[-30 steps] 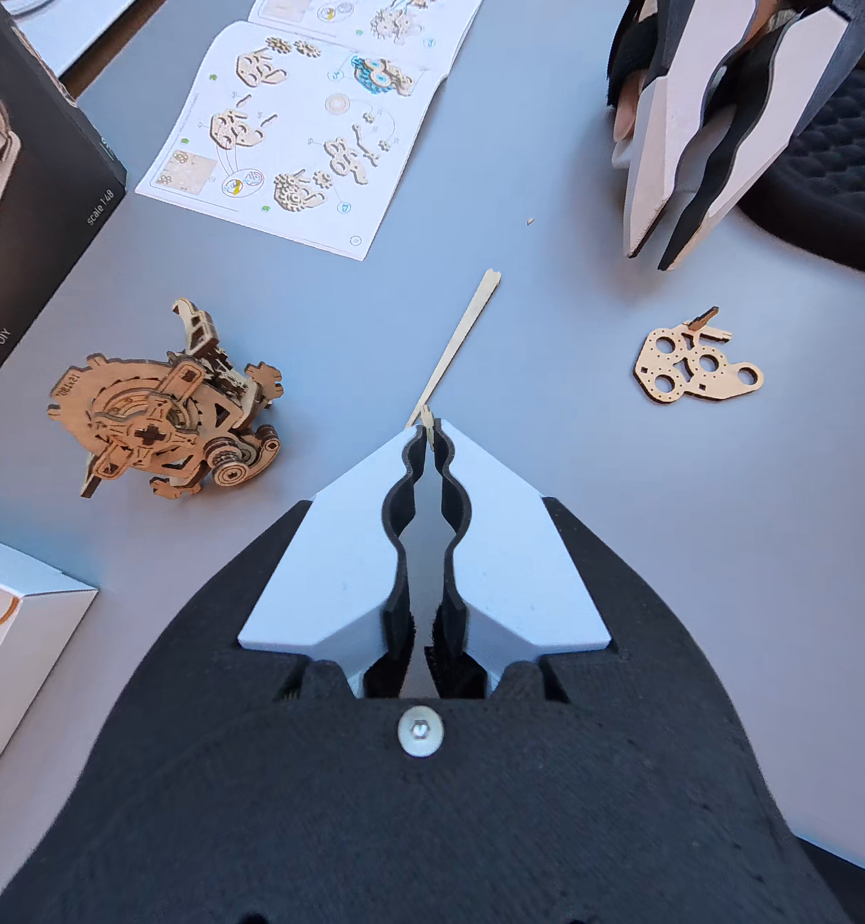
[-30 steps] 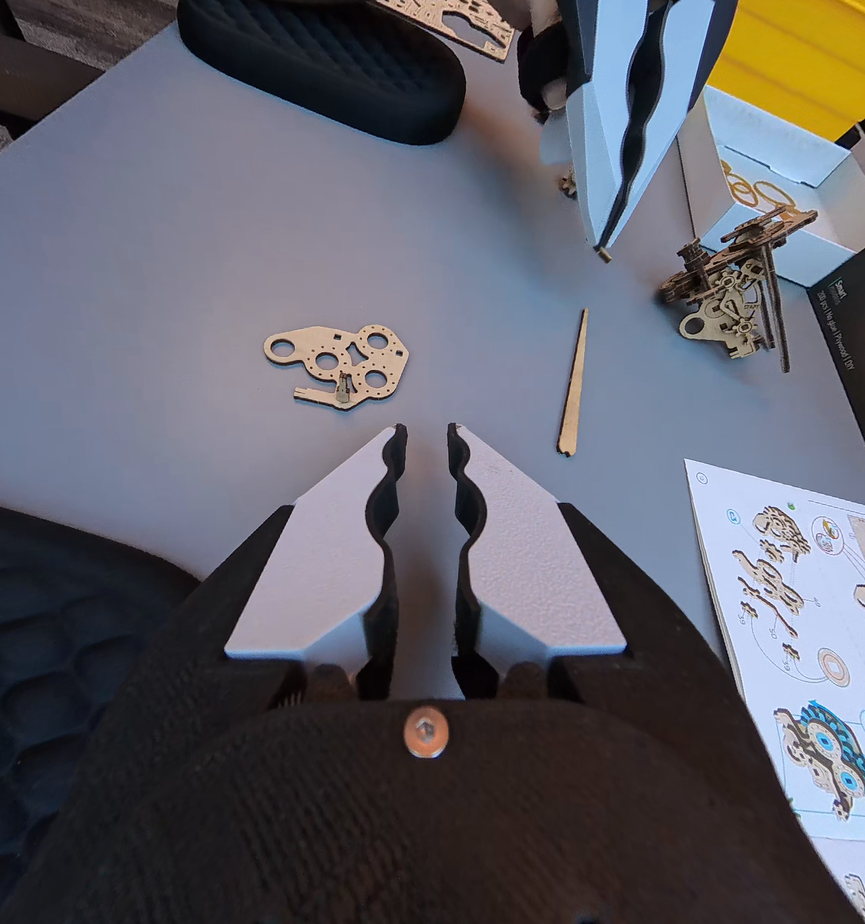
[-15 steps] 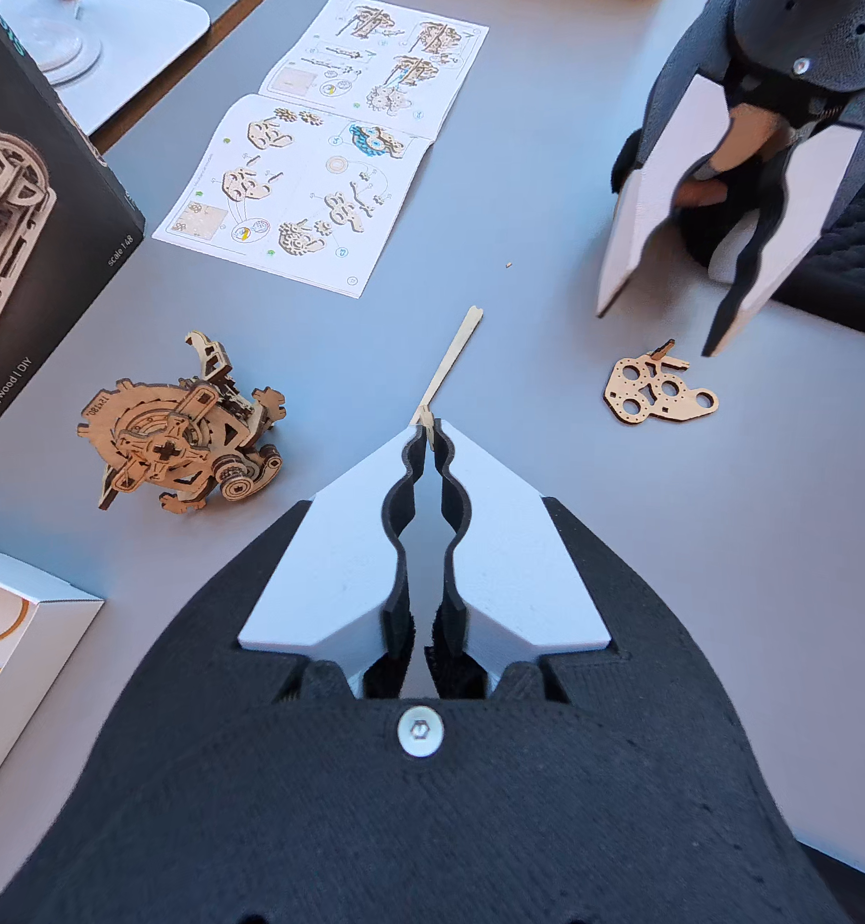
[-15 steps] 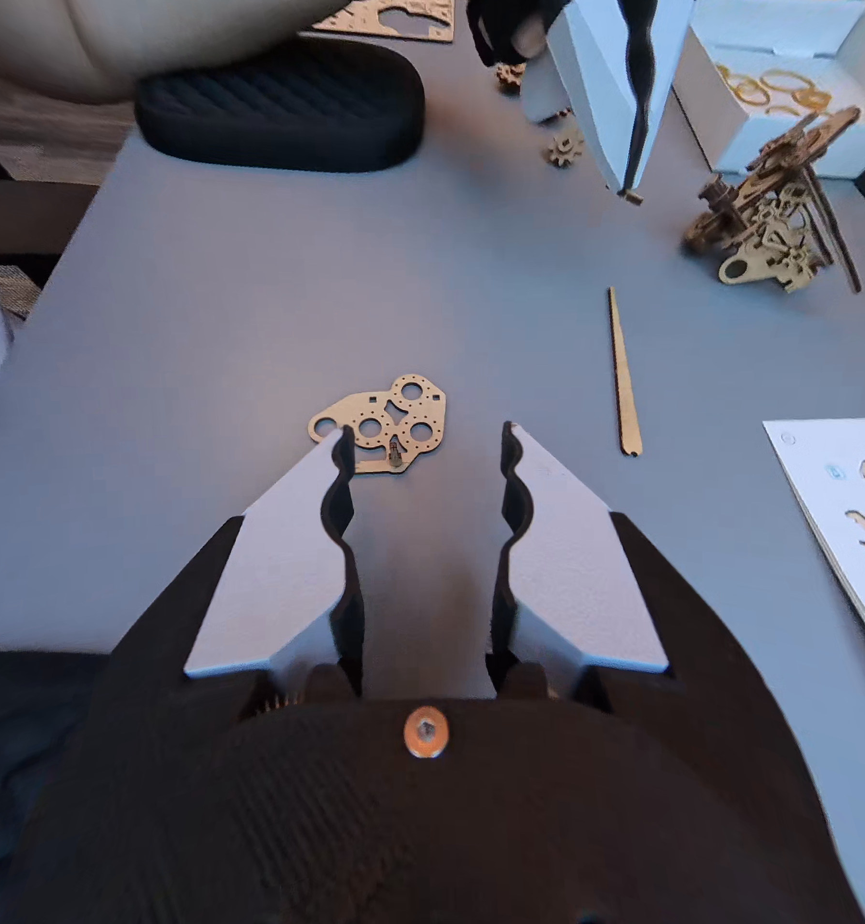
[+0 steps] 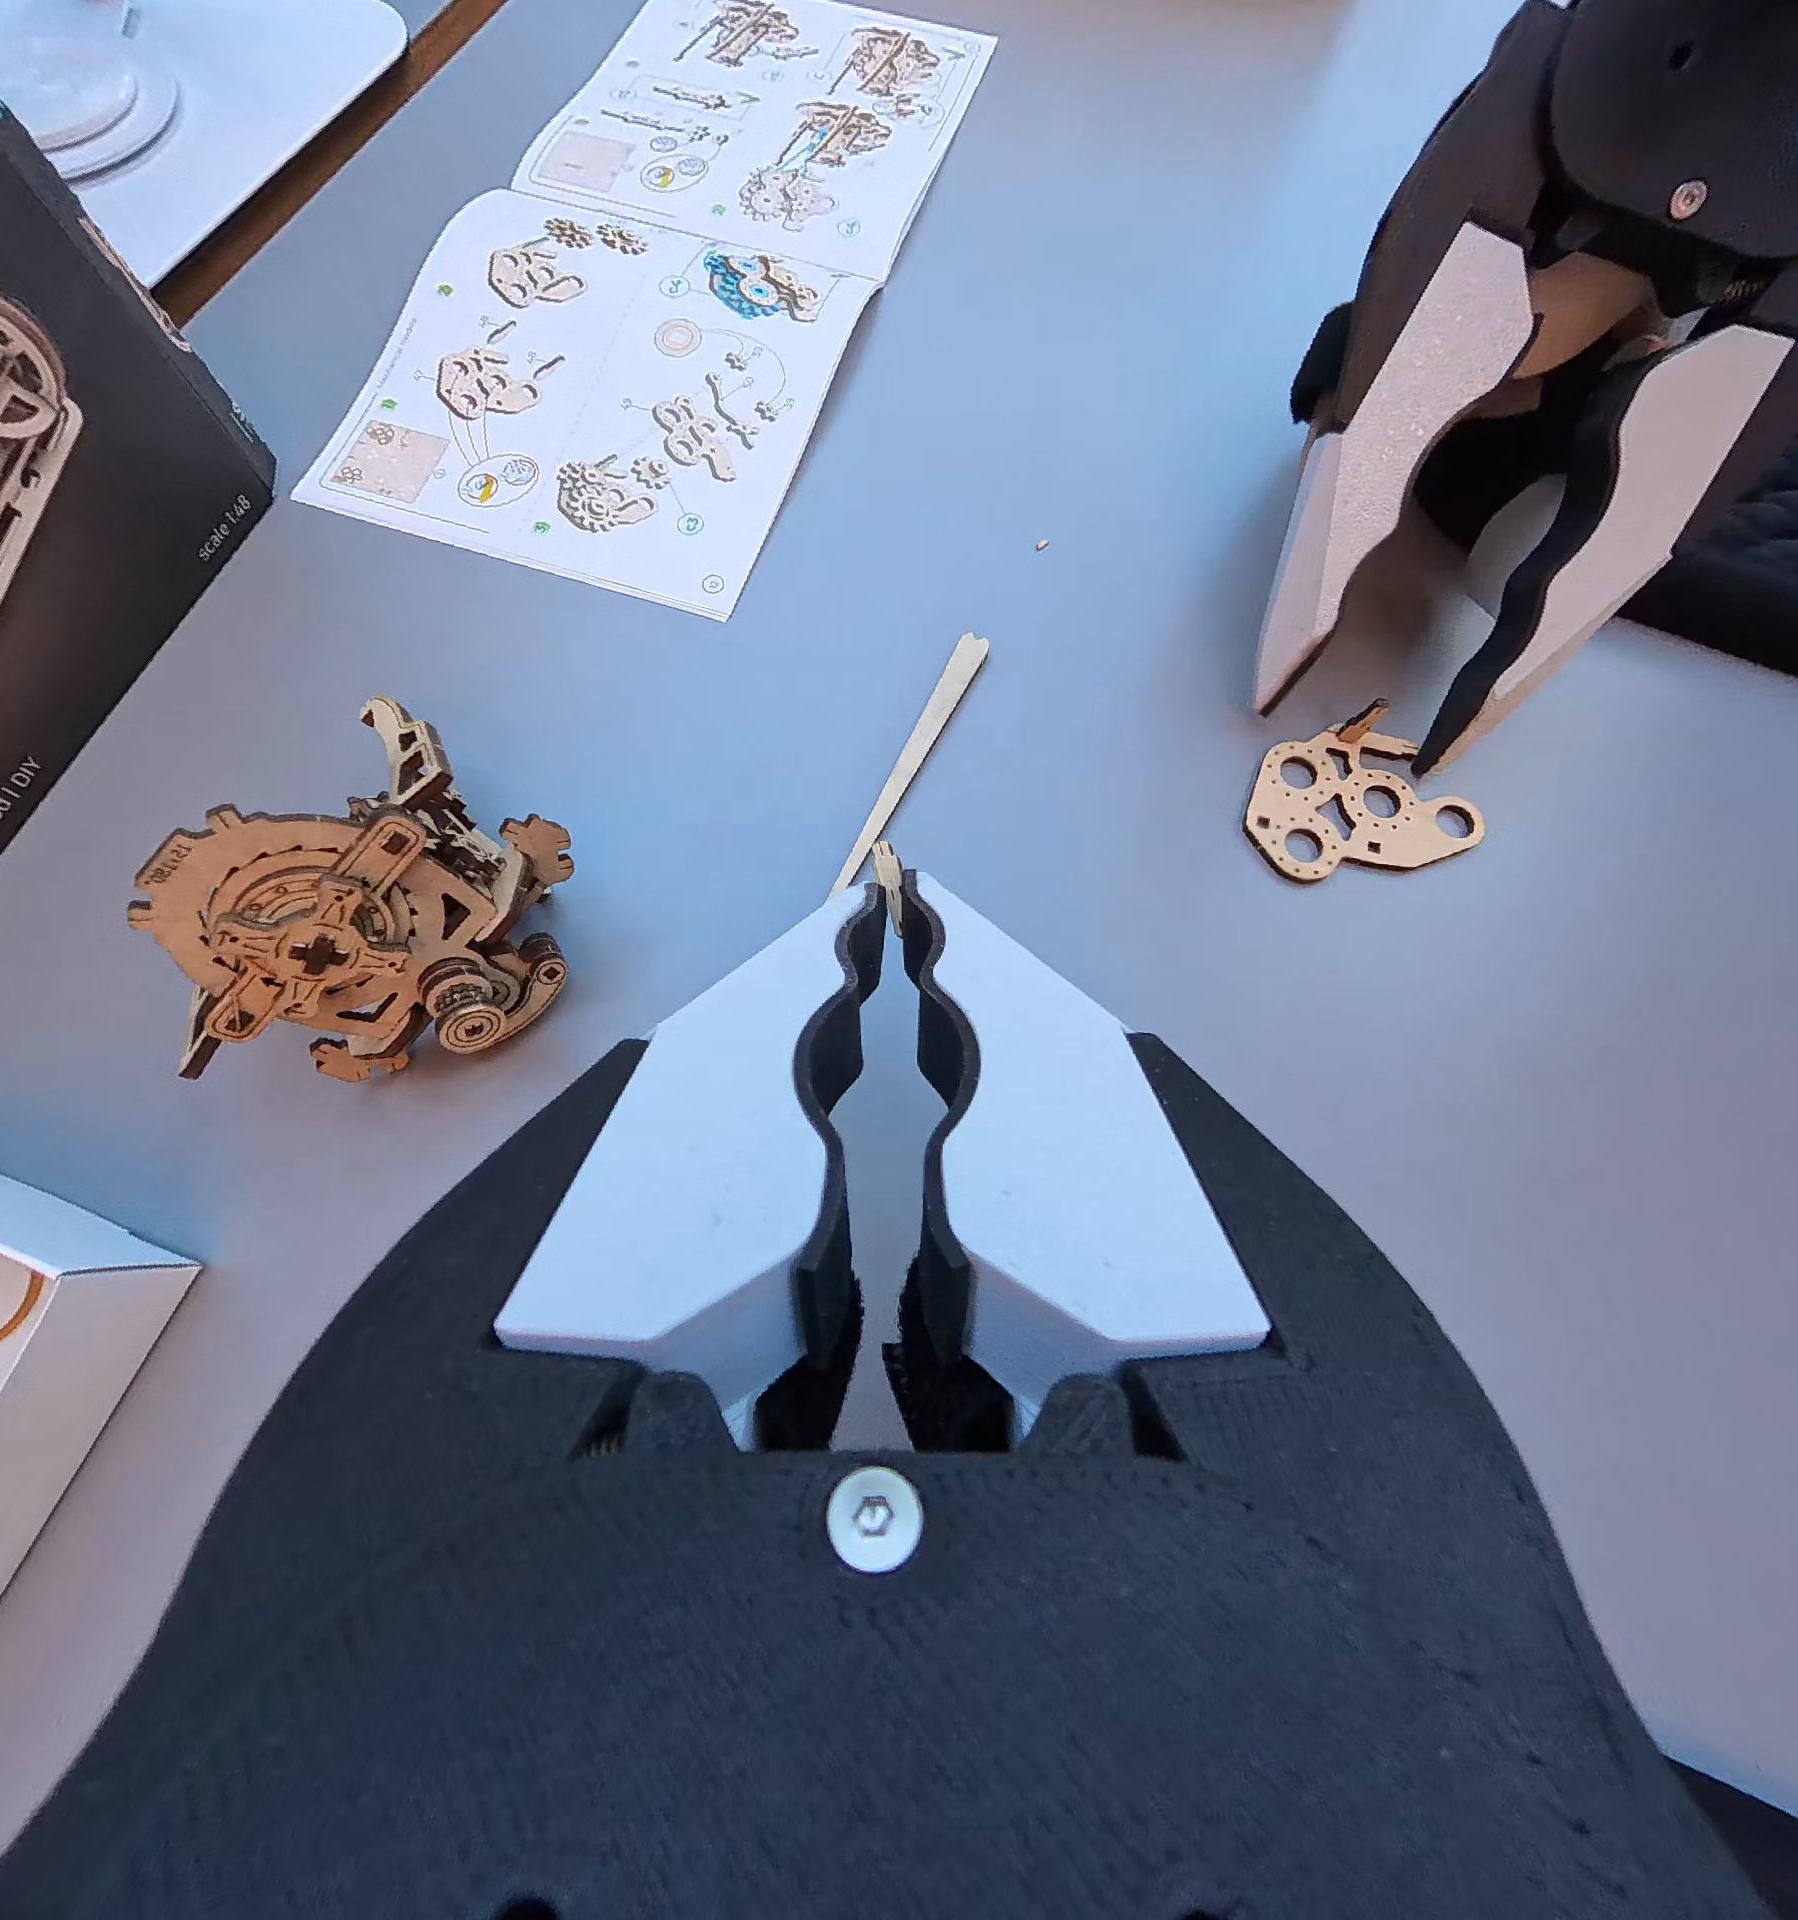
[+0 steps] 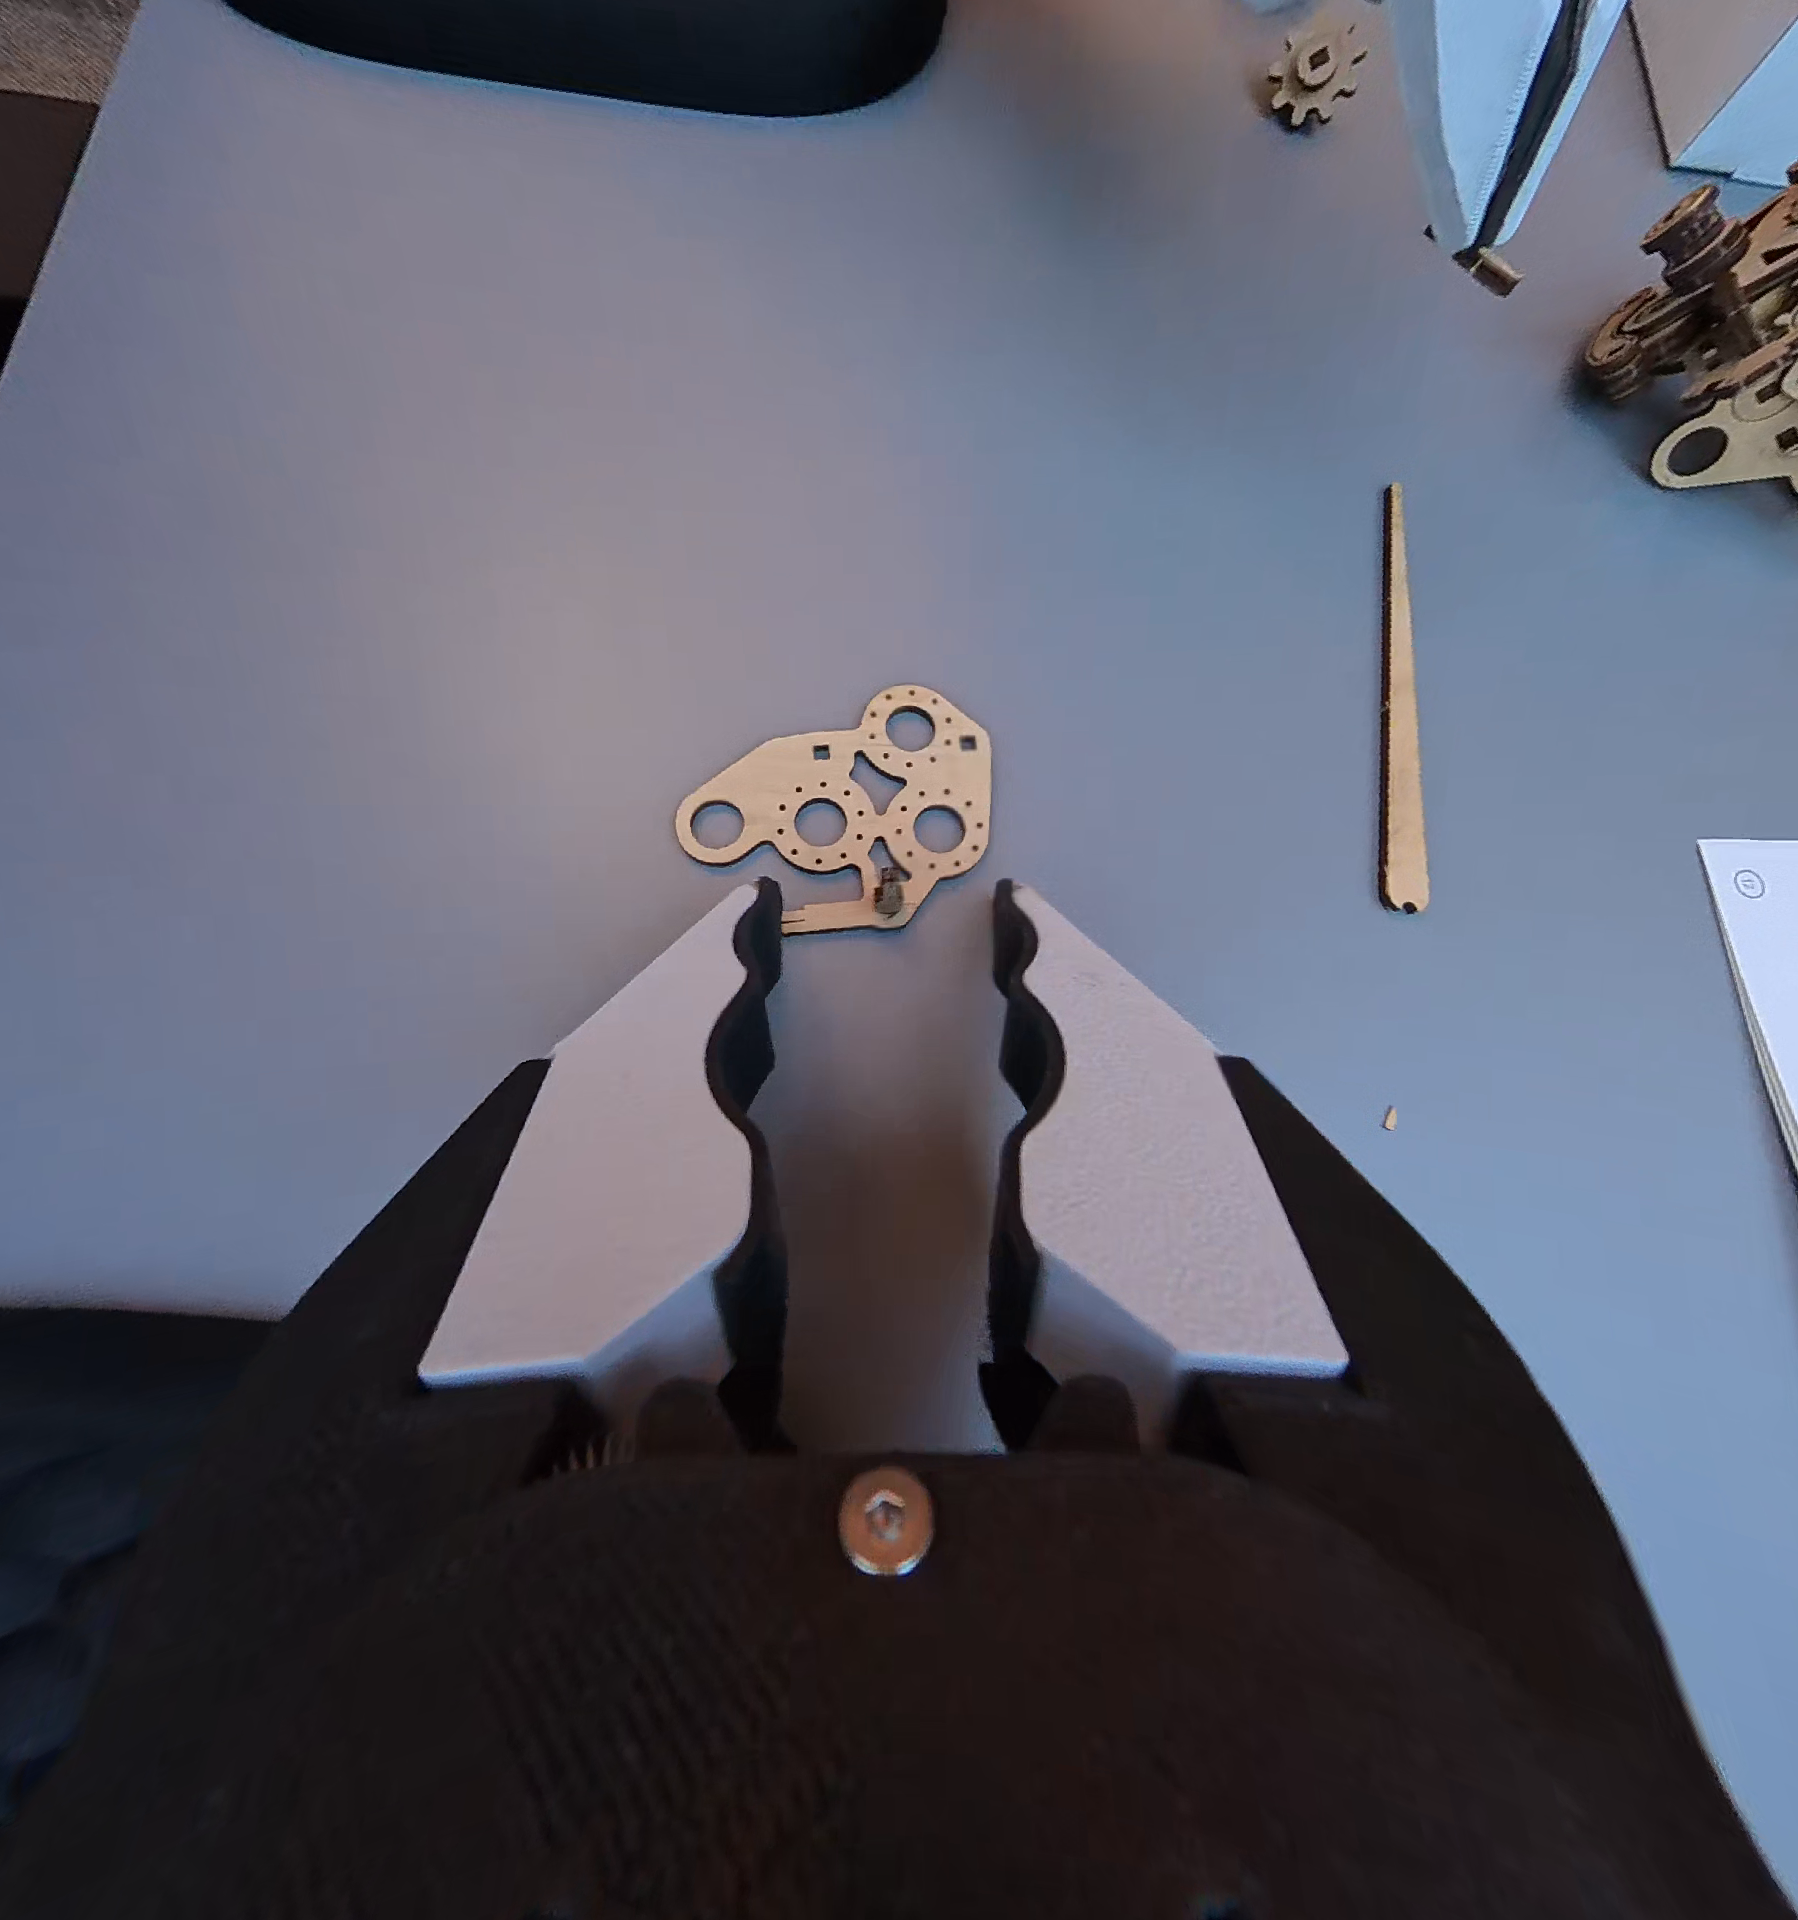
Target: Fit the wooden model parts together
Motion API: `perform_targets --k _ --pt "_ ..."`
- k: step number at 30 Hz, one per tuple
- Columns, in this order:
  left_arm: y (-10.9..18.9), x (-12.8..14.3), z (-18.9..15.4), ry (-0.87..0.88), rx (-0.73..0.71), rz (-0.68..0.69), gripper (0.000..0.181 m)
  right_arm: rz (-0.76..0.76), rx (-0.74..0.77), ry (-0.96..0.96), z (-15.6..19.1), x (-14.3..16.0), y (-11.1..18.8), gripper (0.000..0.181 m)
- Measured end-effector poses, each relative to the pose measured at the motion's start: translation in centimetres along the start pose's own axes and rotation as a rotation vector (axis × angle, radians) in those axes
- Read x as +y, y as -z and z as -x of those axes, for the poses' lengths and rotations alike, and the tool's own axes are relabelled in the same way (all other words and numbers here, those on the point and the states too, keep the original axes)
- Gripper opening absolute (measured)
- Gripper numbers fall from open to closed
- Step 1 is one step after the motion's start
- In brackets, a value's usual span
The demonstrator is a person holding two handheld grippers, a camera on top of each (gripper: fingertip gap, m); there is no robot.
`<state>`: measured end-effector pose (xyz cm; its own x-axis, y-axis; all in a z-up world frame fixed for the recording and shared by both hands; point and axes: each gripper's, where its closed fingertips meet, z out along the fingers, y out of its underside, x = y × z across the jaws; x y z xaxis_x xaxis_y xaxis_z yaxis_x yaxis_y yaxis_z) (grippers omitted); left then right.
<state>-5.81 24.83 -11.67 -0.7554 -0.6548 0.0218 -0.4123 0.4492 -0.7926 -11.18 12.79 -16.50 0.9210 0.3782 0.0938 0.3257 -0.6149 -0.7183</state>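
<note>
My left gripper [image 5: 887,891] is shut on a small wooden peg [image 5: 884,868] and holds it above the grey table. It also shows at the top right of the right wrist view [image 6: 1487,249]. My right gripper [image 6: 879,896] is open and low over the table. Its tips straddle the near tab of a flat perforated wooden plate [image 6: 770,774], which lies flat. The left wrist view shows the same gripper [image 5: 1342,738] and plate [image 5: 1414,847]. A part-built wooden model [image 5: 344,925] stands on the left. A thin wooden stick [image 5: 921,743] lies between the grippers.
An open instruction booklet [image 5: 614,364] lies at the back. A black kit box [image 5: 64,468] and a white box [image 5: 33,1351] stand on the left. A black padded mat [image 5: 1788,551] lies behind the right gripper. A small wooden gear [image 6: 1316,68] lies near the left gripper. There is about 15 cm between the tips of the two grippers. It is some 8 cm from my left tips to the thin wooden stick [image 5: 921,743]. It is also in sight in the right wrist view [image 6: 1400,731].
My right gripper has opened wider and come down to the perforated plate, its tips now either side of the plate's tab. My left gripper has pulled back a little, still holding the peg.
</note>
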Motion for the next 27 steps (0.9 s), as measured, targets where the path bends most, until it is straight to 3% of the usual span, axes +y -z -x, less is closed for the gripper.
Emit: perform_targets --k 3,9,18,27 --pt "-0.1 0.0 -0.1 -0.002 0.004 0.004 0.001 -0.011 -0.023 0.003 0.0 0.0 -0.1 0.019" --pt "-0.1 0.1 -0.1 -0.006 0.005 0.01 0.001 -0.029 -0.043 -0.02 -0.2 0.1 -0.1 0.019" --pt "-0.1 0.3 -0.2 -0.013 0.003 0.021 0.001 -0.032 0.083 -0.131 -3.3 0.8 0.2 0.019" --pt "-1.1 0.3 -1.5 -0.027 0.049 0.044 0.001 0.014 0.152 -0.153 -3.7 0.9 0.3 0.02"
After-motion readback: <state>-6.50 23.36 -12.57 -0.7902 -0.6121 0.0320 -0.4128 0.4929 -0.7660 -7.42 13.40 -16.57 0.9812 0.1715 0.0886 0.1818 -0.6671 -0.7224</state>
